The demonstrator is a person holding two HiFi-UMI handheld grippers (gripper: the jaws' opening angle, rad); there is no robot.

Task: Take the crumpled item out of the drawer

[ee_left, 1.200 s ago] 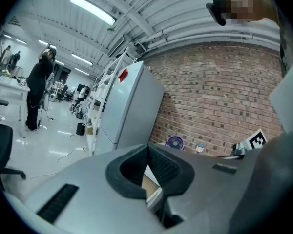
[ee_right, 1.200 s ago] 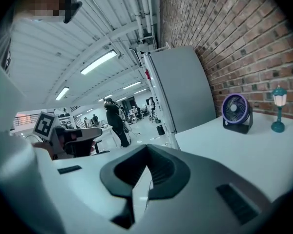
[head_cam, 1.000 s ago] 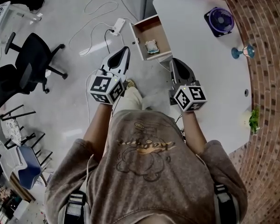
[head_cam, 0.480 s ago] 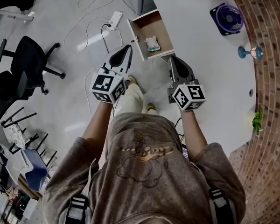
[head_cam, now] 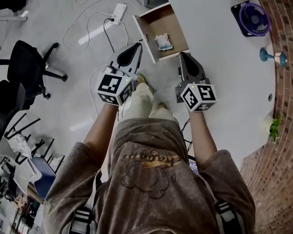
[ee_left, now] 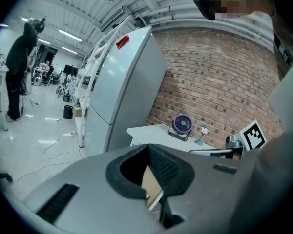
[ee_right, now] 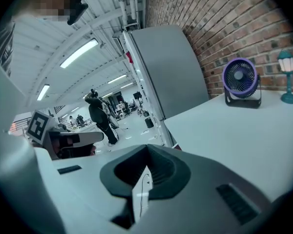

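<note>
scene: head view looks down on a person standing at a white table (head_cam: 224,67)
drawer (head_cam: 147,32): pulled open from the table edge, wooden inside, white outer walls
crumpled item (head_cam: 164,42): pale wad on the drawer bottom, about mid-width, toward the end nearer the grippers; nothing touches it
left gripper (head_cam: 136,48): outside the drawer, tip just beside the drawer's left near corner, over the floor; in the left gripper view (ee_left: 147,149) its jaws are pressed together with nothing pinched, and a bit of wood shows through the gap behind them
right gripper (head_cam: 182,56): tip just beside the drawer's near end, at the table edge, apart from the item; in the right gripper view (ee_right: 146,149) its jaws are pressed together and empty
marker cubes: one on each gripper, left cube (head_cam: 115,87), right cube (head_cam: 198,96)
fan (head_cam: 253,18): purple, on the table's far side, well apart from the drawer
lamp (head_cam: 272,56): small blue one on the table, near the fan
plant (head_cam: 274,127): green, at the table's right edge
power strip (head_cam: 118,13): white, on the floor beside the drawer, cables running off it
office chair (head_cam: 27,65): black, on the floor at left
tall grey cabinet (ee_left: 127,87): behind the table, against the brick wall (ee_left: 224,87)
background person (ee_right: 98,113): dark clothes, standing far off in the hall
</note>
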